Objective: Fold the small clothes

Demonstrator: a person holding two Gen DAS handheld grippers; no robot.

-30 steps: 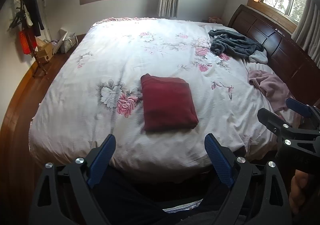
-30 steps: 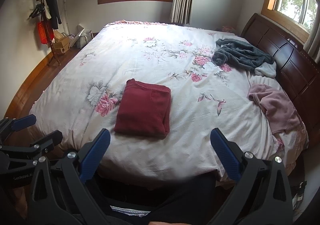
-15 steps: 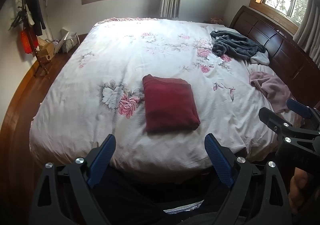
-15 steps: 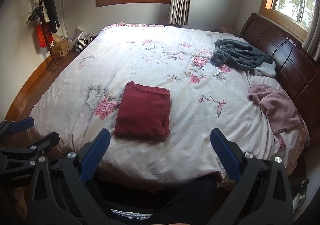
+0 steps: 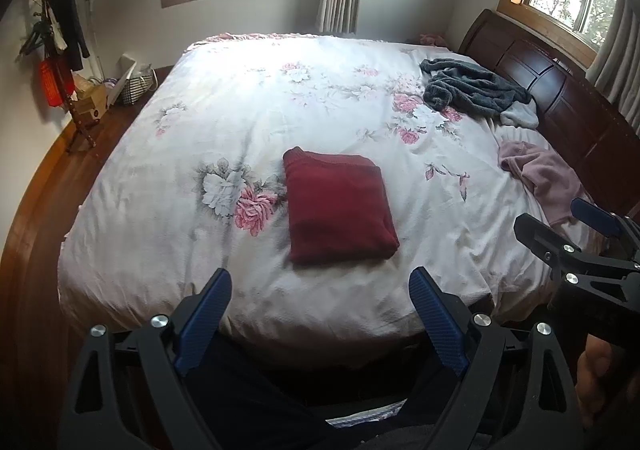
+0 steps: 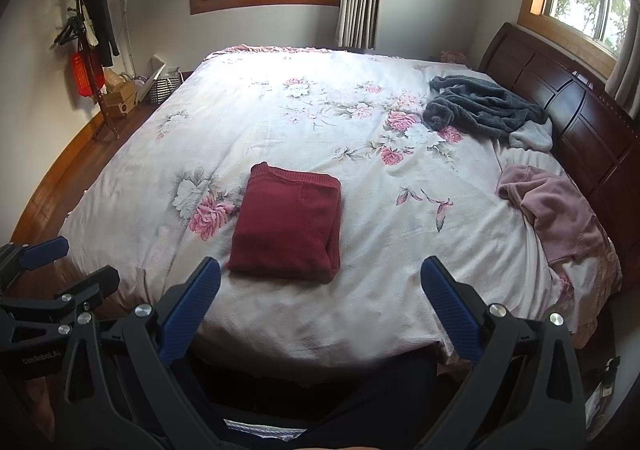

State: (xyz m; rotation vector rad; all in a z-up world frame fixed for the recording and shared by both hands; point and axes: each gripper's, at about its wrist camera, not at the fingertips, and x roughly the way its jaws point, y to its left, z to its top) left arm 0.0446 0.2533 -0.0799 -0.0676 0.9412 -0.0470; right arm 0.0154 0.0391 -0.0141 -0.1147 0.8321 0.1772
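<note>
Red garment: folded into a neat rectangle, lying flat on the near middle of the bed, touched by neither gripper.
Bed: covered with a white flowered quilt; the red garment lies just right of a pink and white flower print.
Pink garment: crumpled at the right edge of the bed, near the dark wooden headboard.
Grey garment: heaped loosely at the far right, with a pale piece against it.
Left gripper: held back over the near edge of the bed, jaws wide apart, nothing between them.
Right gripper: likewise drawn back, jaws wide apart and empty.
Step in hand: the red piece looks finished; this seems a pause between garments.
Next move: probably a reach to the right for the pink garment, which would need pulling to the open middle and spreading flat before any fold.
</note>
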